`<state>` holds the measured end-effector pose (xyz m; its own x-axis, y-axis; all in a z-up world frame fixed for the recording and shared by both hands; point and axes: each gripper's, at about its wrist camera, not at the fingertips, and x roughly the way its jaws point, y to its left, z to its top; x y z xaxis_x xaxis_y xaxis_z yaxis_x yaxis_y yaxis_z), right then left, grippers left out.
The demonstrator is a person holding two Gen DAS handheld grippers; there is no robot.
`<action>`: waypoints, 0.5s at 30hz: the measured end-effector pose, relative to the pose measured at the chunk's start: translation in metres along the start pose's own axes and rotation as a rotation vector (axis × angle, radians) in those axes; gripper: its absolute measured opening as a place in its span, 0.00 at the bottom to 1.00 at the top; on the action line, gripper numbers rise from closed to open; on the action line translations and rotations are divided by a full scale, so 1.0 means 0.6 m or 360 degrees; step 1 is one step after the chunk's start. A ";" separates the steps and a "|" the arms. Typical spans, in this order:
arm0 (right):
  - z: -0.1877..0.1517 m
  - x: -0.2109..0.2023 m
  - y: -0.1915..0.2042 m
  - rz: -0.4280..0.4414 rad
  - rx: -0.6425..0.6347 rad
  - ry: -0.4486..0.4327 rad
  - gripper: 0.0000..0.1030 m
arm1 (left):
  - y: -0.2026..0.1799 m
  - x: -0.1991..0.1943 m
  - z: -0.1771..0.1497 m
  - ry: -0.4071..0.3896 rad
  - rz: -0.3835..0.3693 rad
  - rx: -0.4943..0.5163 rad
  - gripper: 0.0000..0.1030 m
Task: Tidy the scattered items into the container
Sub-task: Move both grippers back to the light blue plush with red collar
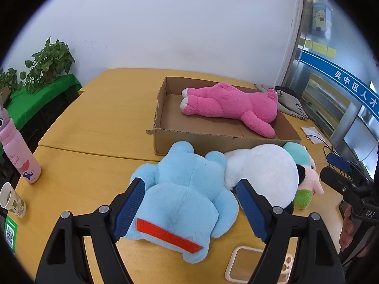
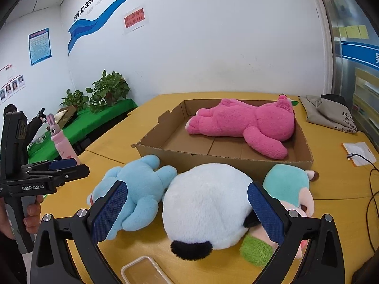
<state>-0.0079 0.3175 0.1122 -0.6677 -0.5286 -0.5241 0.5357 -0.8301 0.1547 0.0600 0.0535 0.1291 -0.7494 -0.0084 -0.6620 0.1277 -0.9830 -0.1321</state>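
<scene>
Cardboard forms the shallow box (image 1: 213, 139) on the yellow counter (image 1: 94, 123), and a pink plush toy (image 1: 227, 105) lies inside it on its side, its face turned away and hidden. Just in front of the box's near wall, three more toys lie pressed together: a light blue plush (image 1: 187, 189) face-down with a red strip on its underside, a white plush with black patches (image 2: 208, 203), and, largely hidden behind that, a teal-hooded toy (image 2: 287, 184) with pink and green parts whose shape is hard to make out. Left hand-held gripper (image 1: 190, 190) stands spread wide, its blue pads to either side of the light blue plush without clamping it. Right hand-held gripper (image 2: 187, 201) is likewise released, its fingers straddling the white plush. A clear phone case (image 1: 246, 262) lies at the near edge, partly covered by the gripper frame. A pink bottle (image 1: 19, 156) and a paper cup (image 1: 11, 200) stand at the left, a grey cloth bag (image 2: 331, 113) at the far right.
</scene>
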 end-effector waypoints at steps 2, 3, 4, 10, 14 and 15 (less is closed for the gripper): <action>-0.003 0.002 0.003 -0.0018 0.0005 0.0006 1.00 | 0.004 -0.003 -0.004 -0.0007 -0.0017 0.0019 0.78; -0.004 0.004 0.005 -0.0035 0.0006 0.0014 1.00 | 0.009 -0.004 -0.004 -0.0010 -0.0034 0.0017 0.78; -0.004 0.006 0.007 -0.0048 0.0007 0.0021 1.00 | 0.015 -0.004 -0.004 -0.0010 -0.0049 0.0010 0.78; -0.011 -0.001 0.026 -0.0131 -0.0095 0.0043 1.00 | 0.056 0.002 -0.007 -0.0047 -0.0116 -0.0054 0.78; -0.021 0.000 0.011 -0.0178 -0.0112 0.0093 1.00 | 0.092 0.023 -0.019 -0.0041 -0.0255 -0.0103 0.78; -0.021 0.000 0.008 -0.0166 -0.0100 0.0099 1.00 | 0.101 0.030 -0.020 -0.0030 -0.0273 -0.0117 0.78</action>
<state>0.0012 0.3160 0.1025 -0.6895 -0.4262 -0.5856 0.4977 -0.8662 0.0446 0.0620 -0.0041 0.1005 -0.7762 0.1541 -0.6114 0.0436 -0.9542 -0.2959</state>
